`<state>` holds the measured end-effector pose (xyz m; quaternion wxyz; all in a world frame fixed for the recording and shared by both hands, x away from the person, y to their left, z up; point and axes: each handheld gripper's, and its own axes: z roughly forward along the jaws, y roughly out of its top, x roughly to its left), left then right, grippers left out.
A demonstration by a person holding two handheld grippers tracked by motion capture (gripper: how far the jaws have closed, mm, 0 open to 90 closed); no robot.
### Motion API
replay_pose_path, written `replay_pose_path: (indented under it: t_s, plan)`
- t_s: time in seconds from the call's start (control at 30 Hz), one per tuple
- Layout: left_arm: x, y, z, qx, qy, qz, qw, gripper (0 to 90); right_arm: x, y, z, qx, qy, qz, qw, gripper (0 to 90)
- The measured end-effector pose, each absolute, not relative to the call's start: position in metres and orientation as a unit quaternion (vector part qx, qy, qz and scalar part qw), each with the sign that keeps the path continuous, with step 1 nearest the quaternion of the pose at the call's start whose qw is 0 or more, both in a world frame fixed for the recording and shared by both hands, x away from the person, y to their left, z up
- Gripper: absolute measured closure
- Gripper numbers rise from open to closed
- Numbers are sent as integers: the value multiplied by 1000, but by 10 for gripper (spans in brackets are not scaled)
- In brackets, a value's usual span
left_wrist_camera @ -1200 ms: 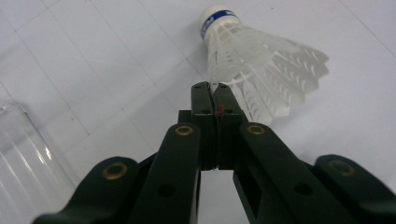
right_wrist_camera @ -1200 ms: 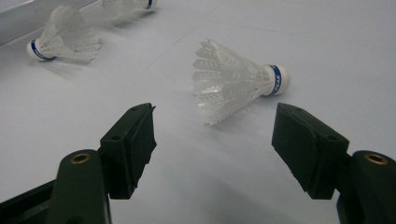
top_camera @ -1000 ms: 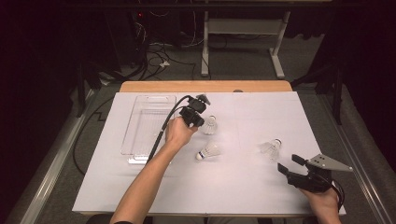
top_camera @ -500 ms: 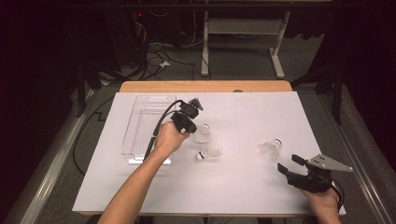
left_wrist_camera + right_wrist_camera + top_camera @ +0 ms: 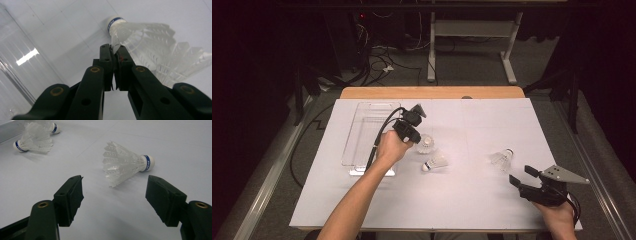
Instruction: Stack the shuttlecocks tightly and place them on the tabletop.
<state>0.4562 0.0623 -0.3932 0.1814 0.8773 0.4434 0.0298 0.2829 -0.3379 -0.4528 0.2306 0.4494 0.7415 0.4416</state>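
High view. White-covered surface (image 5: 462,200), wooden edge at 12 o'clock; grey floor, cables and a metal frame leg beyond. Clear plastic tray (image 5: 364,135) at 10 o'clock on the sheet. Left gripper (image 5: 418,141) just right of the tray, held by a hand (image 5: 391,149), fingers closed on the held shuttlecock (image 5: 427,144). Second shuttlecock (image 5: 435,162) lying just beside it at 5 o'clock. Third shuttlecock (image 5: 502,158) at 3 o'clock, well apart. Right gripper (image 5: 521,176) near the 4 o'clock corner, fingers spread wide, holding nothing. Bare sheet across the 6 o'clock half and along the 12 o'clock edge; room open between the two grippers.

Left gripper view. Fingers (image 5: 106,58) narrow, pinching one feather of the held shuttlecock (image 5: 150,50), cork (image 5: 113,22) pointing to 12 o'clock. Tray wall (image 5: 17,57) at 9 o'clock.

Right gripper view. Fingers (image 5: 71,195) wide apart; third shuttlecock (image 5: 125,163) lying between and beyond them, cork to 3 o'clock, untouched. Other two shuttlecocks at 11 o'clock, far off.

Against the earlier frames: left gripper and held shuttlecock shifted toward the tray, from beside the second shuttlecock. Right gripper unmoved.
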Motion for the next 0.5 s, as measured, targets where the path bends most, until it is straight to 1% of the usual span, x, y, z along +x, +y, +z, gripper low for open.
replay_pose_path:
  t_s: [0.17,0.2,0.3,0.5]
  plan:
    - [459,64,-390,865,452,33,217,837,283,-338,-453,449,742,442,230,302]
    - [459,64,-390,864,450,38,221,808,283,-338,-453,449,742,442,230,302]
    - [460,61,-390,863,448,56,225,806,283,-338,-453,447,742,442,231,302]
    - [464,57,-388,854,446,60,260,830,283,-338,-453,448,742,442,231,302]
